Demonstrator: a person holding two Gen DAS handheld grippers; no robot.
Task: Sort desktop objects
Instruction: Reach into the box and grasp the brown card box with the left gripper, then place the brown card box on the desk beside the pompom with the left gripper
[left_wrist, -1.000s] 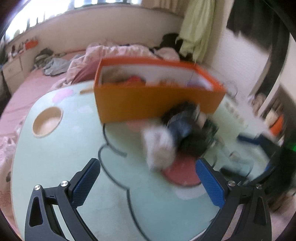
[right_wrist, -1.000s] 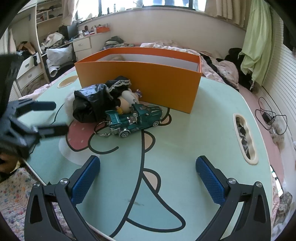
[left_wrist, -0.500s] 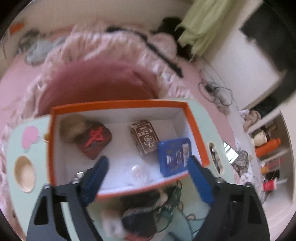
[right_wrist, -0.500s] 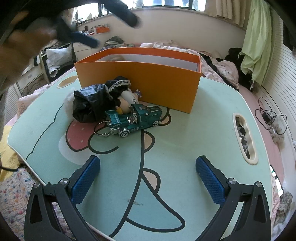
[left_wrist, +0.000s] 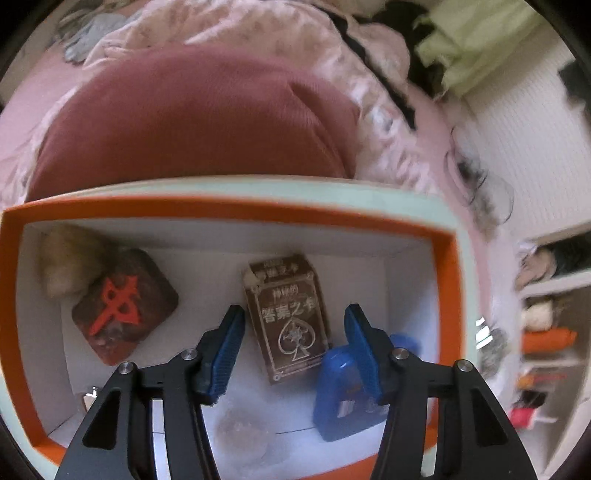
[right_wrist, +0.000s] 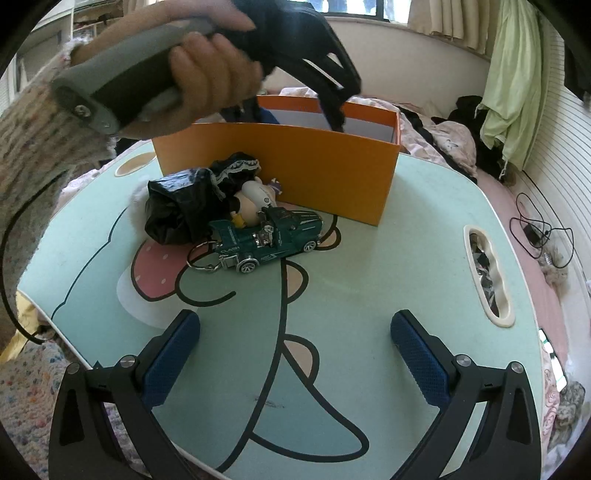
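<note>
My left gripper (left_wrist: 295, 347) points down into the orange box (left_wrist: 11, 295). Its jaws are closing around a brown card deck (left_wrist: 288, 317) that lies on the box floor, and the pads are clear of it. Also in the box are a dark red tile with a red mark (left_wrist: 123, 306), a blue case (left_wrist: 343, 398), a beige fluffy ball (left_wrist: 66, 262) and a clear lump (left_wrist: 242, 432). In the right wrist view, a green toy car (right_wrist: 266, 238), a black bag (right_wrist: 177, 206) and a small doll (right_wrist: 256, 197) lie before the box (right_wrist: 295, 162). My right gripper (right_wrist: 295, 354) hangs open above the table (right_wrist: 406, 258), holding nothing.
A person's hand (right_wrist: 207, 77) holds the left gripper's handle over the box. A key ring (right_wrist: 201, 258) is attached to the car. The table has a slot (right_wrist: 487, 273) at the right edge. Bedding and clothes surround the table, with shelves (left_wrist: 546, 332) to the right.
The left gripper has swung from above the table's pile to over the orange box, tipping downward, and its jaws have narrowed. The right gripper has not moved.
</note>
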